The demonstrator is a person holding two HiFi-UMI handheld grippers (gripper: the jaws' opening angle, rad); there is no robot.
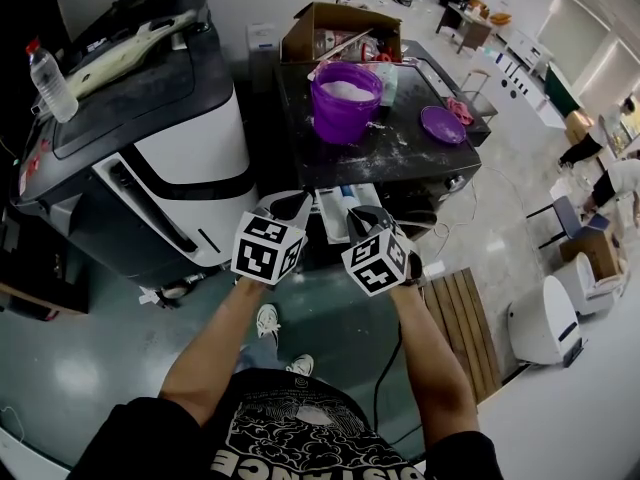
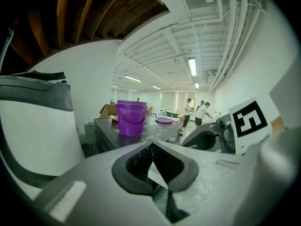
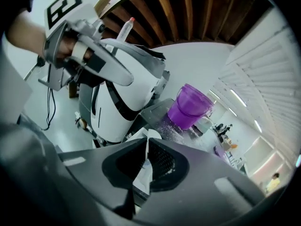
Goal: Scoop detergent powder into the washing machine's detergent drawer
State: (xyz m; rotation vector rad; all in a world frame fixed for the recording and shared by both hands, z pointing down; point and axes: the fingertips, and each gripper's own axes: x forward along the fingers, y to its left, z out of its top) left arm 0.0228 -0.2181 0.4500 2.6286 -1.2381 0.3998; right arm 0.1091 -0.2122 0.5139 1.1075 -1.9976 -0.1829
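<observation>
The head view looks down from above. It shows both arms and the whole dark washing machine (image 1: pixel 412 90) in the upper middle of the frame. On its top stand one purple bucket (image 1: pixel 346 101) with white powder (image 1: pixel 347 89) in it and one flat purple lid (image 1: pixel 442 125) to the right of the bucket. Some powder is spilled on the top too. One brown box (image 1: pixel 340 28) sits behind the bucket. One water bottle (image 1: pixel 50 78) stands at the upper left, on a big white and black machine (image 1: pixel 170 158).

The white detergent drawer (image 1: pixel 333 208) sticks out of the front of the washing machine, in the middle of the frame. It lies between the tips of the two grippers, very near both. The bucket is farther up the frame, well apart from them.

There are two grippers. The left gripper (image 1: pixel 290 204) has its fingers pressed together with nothing held in them. The right gripper (image 1: pixel 360 214) is the same, fingers together and holding nothing.

The left gripper view looks flat across the machine top, so the bucket shows from the side. It also shows two people (image 2: pixel 203 112) standing far off, right of the middle.

The right gripper view shows the hand (image 3: pixel 66 46) on the left gripper at the upper left.
</observation>
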